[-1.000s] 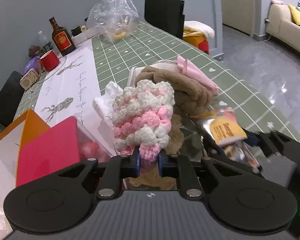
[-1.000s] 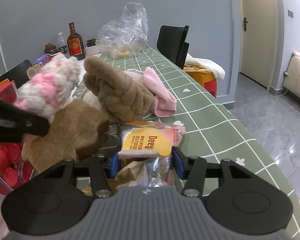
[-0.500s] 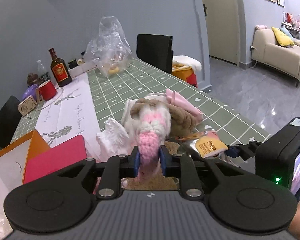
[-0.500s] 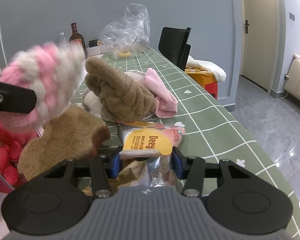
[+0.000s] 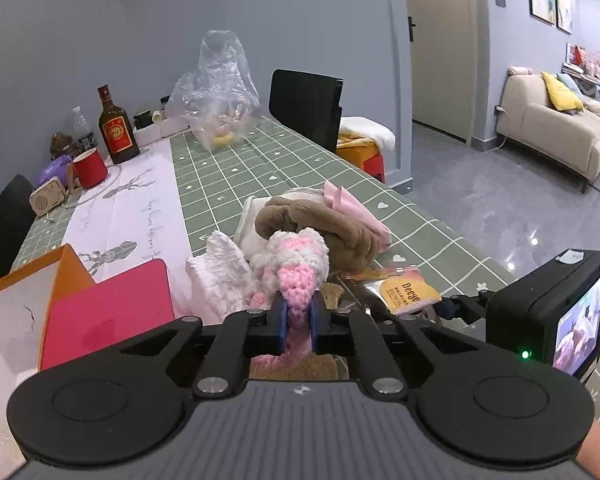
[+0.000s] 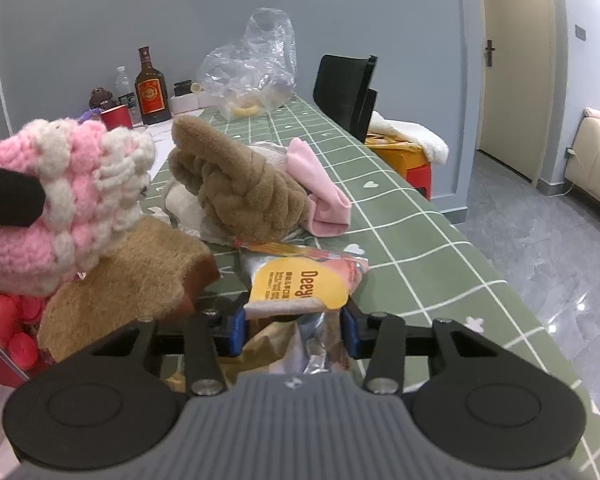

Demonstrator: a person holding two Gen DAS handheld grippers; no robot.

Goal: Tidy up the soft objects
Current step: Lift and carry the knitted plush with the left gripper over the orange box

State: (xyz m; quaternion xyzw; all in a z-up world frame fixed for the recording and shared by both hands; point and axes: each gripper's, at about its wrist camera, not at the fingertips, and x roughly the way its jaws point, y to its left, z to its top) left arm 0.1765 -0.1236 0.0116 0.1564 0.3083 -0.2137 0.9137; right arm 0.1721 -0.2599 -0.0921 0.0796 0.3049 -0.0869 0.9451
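My left gripper (image 5: 299, 316) clamps the pink-white knit (image 5: 296, 264), jaws just squeezed tighter, lifted above the table's (image 5: 260, 168) near right edge. My right gripper (image 6: 293, 326) pinches a snack packet (image 6: 300, 284), jaws just narrowing. Brown plush (image 6: 236, 192) and pink cloth (image 6: 320, 188) lie just beyond.

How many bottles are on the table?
2: the brown liquor bottle with a red label stands at the table's far end, and a clear plastic bottle stands just left behind it. Others may be hidden.
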